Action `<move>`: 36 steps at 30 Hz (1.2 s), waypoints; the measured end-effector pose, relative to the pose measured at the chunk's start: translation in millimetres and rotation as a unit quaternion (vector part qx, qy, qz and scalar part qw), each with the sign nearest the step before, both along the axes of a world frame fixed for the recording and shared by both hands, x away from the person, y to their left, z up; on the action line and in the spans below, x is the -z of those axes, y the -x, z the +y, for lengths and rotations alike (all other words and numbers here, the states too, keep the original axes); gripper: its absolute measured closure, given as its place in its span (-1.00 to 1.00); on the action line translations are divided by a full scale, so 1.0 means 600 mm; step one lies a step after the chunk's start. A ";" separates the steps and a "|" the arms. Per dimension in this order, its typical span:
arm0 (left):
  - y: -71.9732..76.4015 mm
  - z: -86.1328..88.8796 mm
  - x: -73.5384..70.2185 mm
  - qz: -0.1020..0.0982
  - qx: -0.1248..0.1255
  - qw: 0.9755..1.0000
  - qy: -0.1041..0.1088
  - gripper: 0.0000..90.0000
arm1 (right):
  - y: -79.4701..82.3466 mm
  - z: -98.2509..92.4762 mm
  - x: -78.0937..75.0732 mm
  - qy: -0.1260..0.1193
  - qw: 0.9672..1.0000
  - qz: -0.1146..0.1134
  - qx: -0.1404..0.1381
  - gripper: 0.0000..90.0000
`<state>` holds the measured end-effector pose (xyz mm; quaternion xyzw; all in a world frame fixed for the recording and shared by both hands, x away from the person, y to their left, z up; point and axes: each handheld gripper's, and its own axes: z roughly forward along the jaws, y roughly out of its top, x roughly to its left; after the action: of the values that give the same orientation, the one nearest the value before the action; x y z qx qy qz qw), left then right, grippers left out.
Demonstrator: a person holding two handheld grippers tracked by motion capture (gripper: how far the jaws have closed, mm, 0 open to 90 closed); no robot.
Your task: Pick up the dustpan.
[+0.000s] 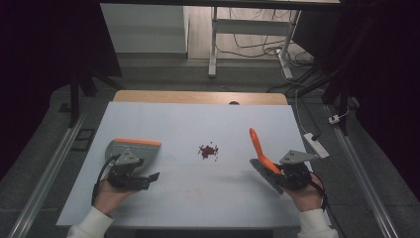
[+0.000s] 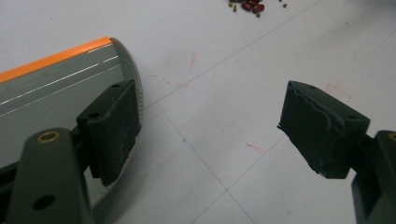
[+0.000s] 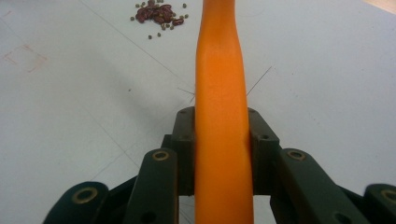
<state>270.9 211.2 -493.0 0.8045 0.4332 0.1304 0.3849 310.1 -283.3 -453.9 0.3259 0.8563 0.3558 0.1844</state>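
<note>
Right gripper (image 1: 285,173) at the near right of the table (image 1: 198,114), jaws clamped on the orange handle of a brush (image 1: 260,151); handle slanting up and toward the far left, grey bristle head low beside the gripper, just over the table surface. In the right gripper view, orange handle (image 3: 222,116) squeezed between both black jaws and running straight away toward the far end.

Left gripper (image 1: 141,178) at the near left, jaws spread wide with nothing between them. Grey dustpan (image 1: 131,148) with an orange far rim lying flat on the table just beyond that gripper. In the left gripper view, one jaw hanging over the dustpan (image 2: 56,88); touching or not, cannot tell; other jaw over bare table, well apart from the pan.

Small heap of dark red beans (image 1: 208,150) and a few greenish grains near the table's middle, between dustpan and brush, apart from both. Same heap at the far edge of the left gripper view (image 2: 250,5) and at the far left in the right gripper view (image 3: 159,14).

Nothing standing between either gripper and the heap: bare pale surface with thin seam lines and faint red marks. Wide open room near and far of the heap. Far table edge a wooden strip; left and right edges close outside each hand. White power strip (image 1: 317,145) on the floor just off the right edge, near the right hand (image 1: 307,196). Metal rails along both sides of the floor, a desk frame and loose cables farther off.
</note>
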 end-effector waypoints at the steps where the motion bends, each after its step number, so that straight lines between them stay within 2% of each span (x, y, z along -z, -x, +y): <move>1: 0.000 0.000 0.000 0.000 0.001 1.000 0.001 -0.53 | 0.000 0.000 -0.001 0.002 1.000 0.000 0.000 0.55; 24: -0.001 -0.006 -0.005 0.001 0.008 1.000 -0.003 -0.53 | 0.002 0.000 -0.004 -0.001 1.000 0.000 0.003 0.55; 31: 0.000 -0.008 -0.012 0.000 0.014 1.000 -0.006 -0.53 | 0.000 -0.001 -0.007 -0.004 1.000 0.001 0.010 0.55; 36: 0.003 -0.010 -0.025 0.003 0.006 1.000 -0.011 -0.53 | 0.001 -0.001 -0.012 -0.013 1.000 -0.002 0.009 0.55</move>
<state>269.0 205.5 -478.2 0.8120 0.4278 0.1300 0.3751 309.7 -284.0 -446.5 0.3349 0.8482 0.3664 0.1848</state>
